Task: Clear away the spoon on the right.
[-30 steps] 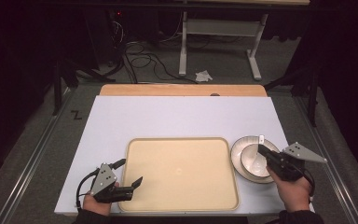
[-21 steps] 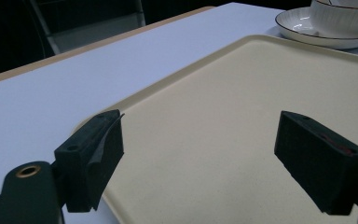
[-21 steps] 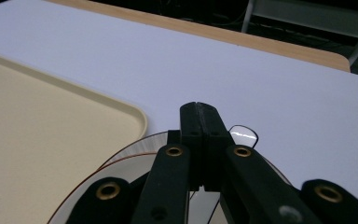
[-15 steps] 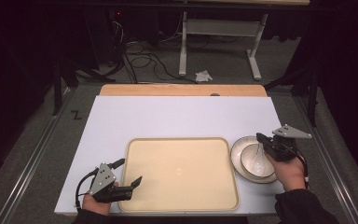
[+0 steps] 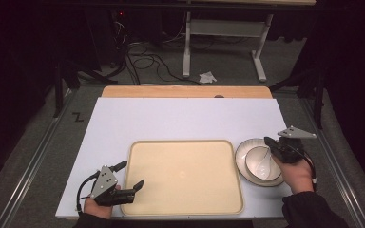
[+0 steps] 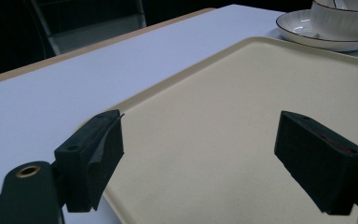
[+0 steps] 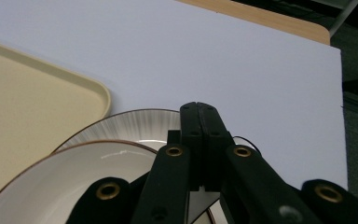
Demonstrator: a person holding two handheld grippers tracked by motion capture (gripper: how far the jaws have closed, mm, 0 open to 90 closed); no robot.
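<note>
A cream tray (image 5: 185, 209) lies at the near middle of the white table. To its right a white plate (image 5: 241, 156) carries a white bowl (image 5: 254, 156) with a white spoon (image 5: 264, 167) in it. My left gripper (image 5: 132, 174) is open over the tray's near left corner, and nothing lies between its jaws (image 6: 214, 154). My right gripper (image 5: 268, 141) is shut with its jaws pressed together, its tip over the plate's far right rim. In the right gripper view, this gripper (image 7: 199, 112) points over the plate (image 7: 135, 123) and the bowl (image 7: 74, 177).
The white tabletop (image 5: 180, 118) stretches bare beyond the tray up to a wooden strip (image 5: 185, 91) at its far edge. Beyond the table are a desk frame (image 5: 223, 33), floor cables and dark surroundings. The plate (image 6: 303, 32) and bowl (image 6: 345, 18) lie past the tray (image 6: 223, 93).
My right gripper has moved away from me, from over the plate's near right side to its far right rim. The left gripper has stayed in place.
</note>
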